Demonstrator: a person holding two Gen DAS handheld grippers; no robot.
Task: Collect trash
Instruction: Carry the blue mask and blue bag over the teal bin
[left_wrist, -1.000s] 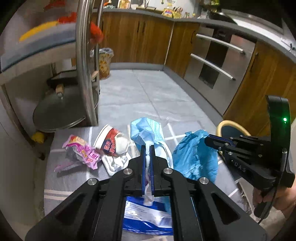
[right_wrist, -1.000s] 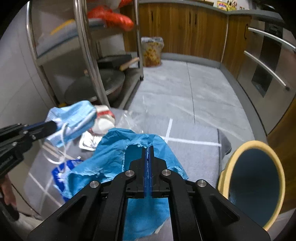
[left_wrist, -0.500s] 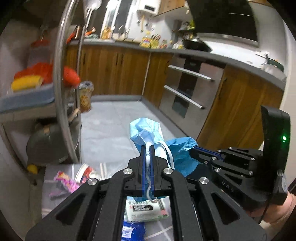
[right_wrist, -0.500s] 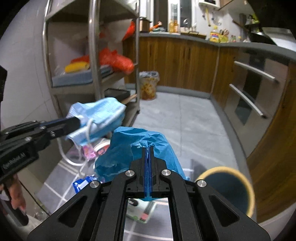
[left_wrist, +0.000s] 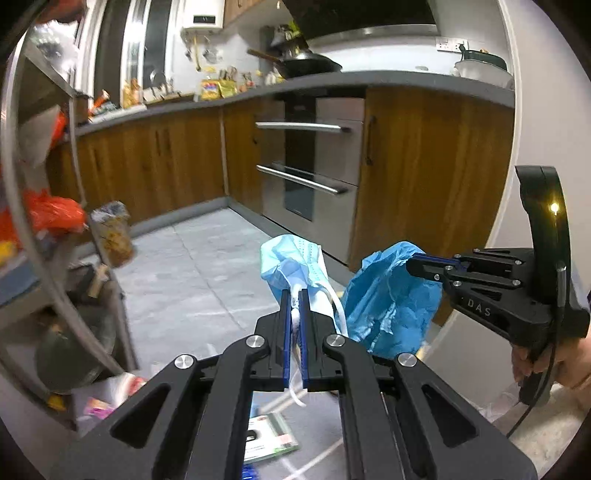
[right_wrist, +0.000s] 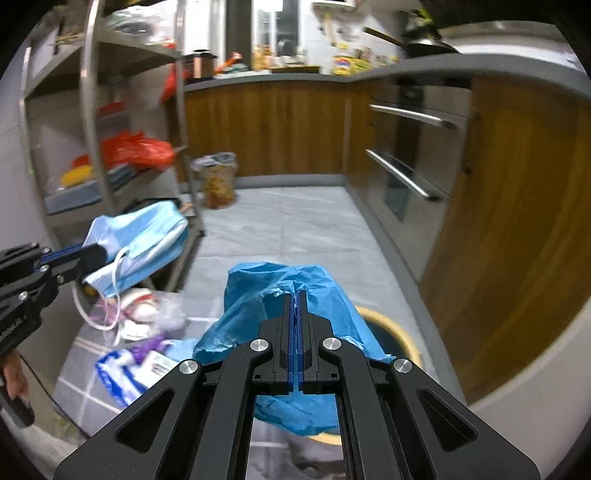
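Left claw clamped on face mask; right claw closed on blue glove, which hides most of yellow-rimmed bin; floor litter blurred.

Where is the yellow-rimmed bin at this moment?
In the right wrist view, the bin stands low and centre-right, under the blue sheet in the right gripper.

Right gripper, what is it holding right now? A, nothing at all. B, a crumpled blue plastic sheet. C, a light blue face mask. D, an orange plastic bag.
B: the right gripper is shut on the crumpled blue plastic sheet, hanging above the yellow-rimmed bin, while the face mask sits in the left gripper.
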